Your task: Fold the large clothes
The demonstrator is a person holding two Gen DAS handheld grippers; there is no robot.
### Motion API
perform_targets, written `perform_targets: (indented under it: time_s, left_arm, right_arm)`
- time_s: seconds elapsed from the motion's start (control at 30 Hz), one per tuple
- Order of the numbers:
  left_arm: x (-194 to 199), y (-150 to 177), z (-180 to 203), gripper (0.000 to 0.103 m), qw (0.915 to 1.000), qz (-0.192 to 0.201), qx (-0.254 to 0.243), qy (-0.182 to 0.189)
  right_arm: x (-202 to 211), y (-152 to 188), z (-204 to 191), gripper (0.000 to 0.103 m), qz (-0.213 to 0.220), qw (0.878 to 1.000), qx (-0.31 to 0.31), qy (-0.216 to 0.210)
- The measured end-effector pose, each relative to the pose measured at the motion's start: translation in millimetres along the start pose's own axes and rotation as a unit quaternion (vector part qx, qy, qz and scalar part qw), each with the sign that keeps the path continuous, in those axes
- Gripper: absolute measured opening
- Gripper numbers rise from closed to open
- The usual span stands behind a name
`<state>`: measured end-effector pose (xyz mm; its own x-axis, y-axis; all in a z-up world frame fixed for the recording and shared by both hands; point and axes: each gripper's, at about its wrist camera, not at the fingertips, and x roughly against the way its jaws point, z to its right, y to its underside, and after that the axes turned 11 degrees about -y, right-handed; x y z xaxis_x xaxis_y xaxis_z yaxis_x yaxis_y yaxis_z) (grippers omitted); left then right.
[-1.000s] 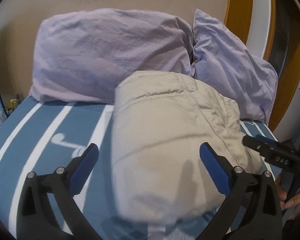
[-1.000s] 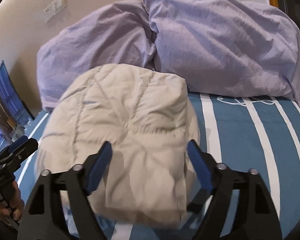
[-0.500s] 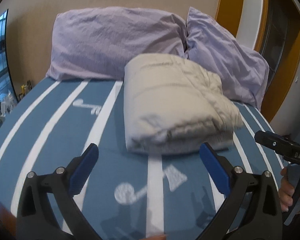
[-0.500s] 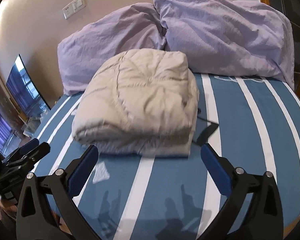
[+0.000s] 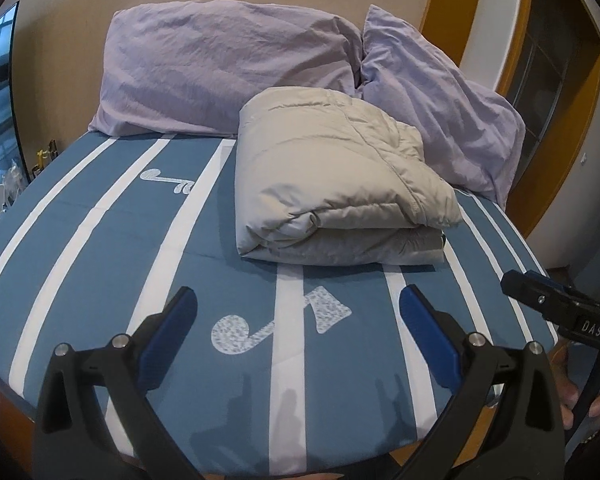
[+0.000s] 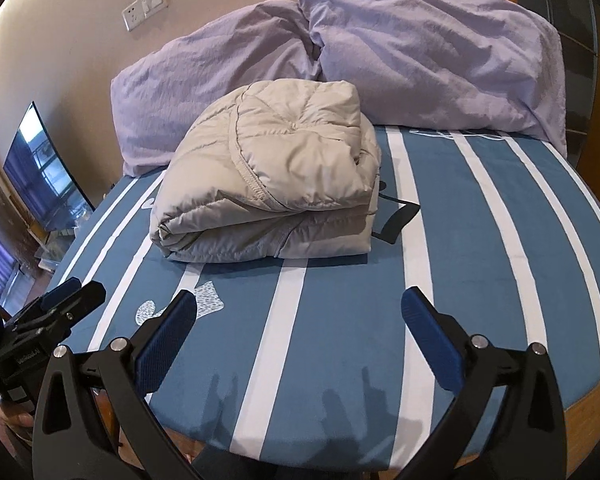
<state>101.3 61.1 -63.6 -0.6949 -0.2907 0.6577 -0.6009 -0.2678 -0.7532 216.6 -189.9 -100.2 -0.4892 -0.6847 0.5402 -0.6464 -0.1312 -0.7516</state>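
A beige puffer jacket [image 5: 336, 176] lies folded in a thick bundle on the blue striped bed [image 5: 100, 264], just in front of the pillows. It also shows in the right wrist view [image 6: 276, 184]. My left gripper [image 5: 296, 312] is open and empty, held over the bed's near edge, well short of the jacket. My right gripper [image 6: 300, 312] is open and empty, also back near the bed's front edge. The right gripper shows at the right of the left wrist view [image 5: 556, 304]. The left gripper shows at the left of the right wrist view [image 6: 56, 312].
Two lilac pillows [image 5: 228, 76] [image 5: 440, 108] lean on the wall behind the jacket. A black strap [image 6: 400, 216] lies on the sheet beside the jacket's right side. A screen [image 6: 44, 168] stands left of the bed. A wooden door frame [image 5: 560, 152] is at the right.
Both grippers have pulled back from the folded jacket toward the bed's front edge. The jacket now lies farther off and rests on the bed untouched.
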Motion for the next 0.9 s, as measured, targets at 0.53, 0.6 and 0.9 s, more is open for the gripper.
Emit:
perform_targets:
  time_s: [0.53, 0.6, 0.9]
  left_arm:
    - [16.9, -6.3, 9.4, 0.101, 0.9999, -0.003, -0.007, 0.015]
    - [17.0, -6.5, 9.1, 0.101, 0.9999, -0.002, -0.007, 0.015]
    - [19.0, -8.0, 10.2, 0.101, 0.9998, -0.003, -0.006, 0.017]
  right_arm:
    - [11.4, 3.4, -7.3, 0.102, 0.004, 1.000, -0.003, -0.010]
    - [11.6, 2.3, -7.1, 0.102, 0.004, 1.000, -0.004, -0.012]
    - [12.2, 1.3, -7.7, 0.102, 0.004, 1.000, -0.007, -0.019]
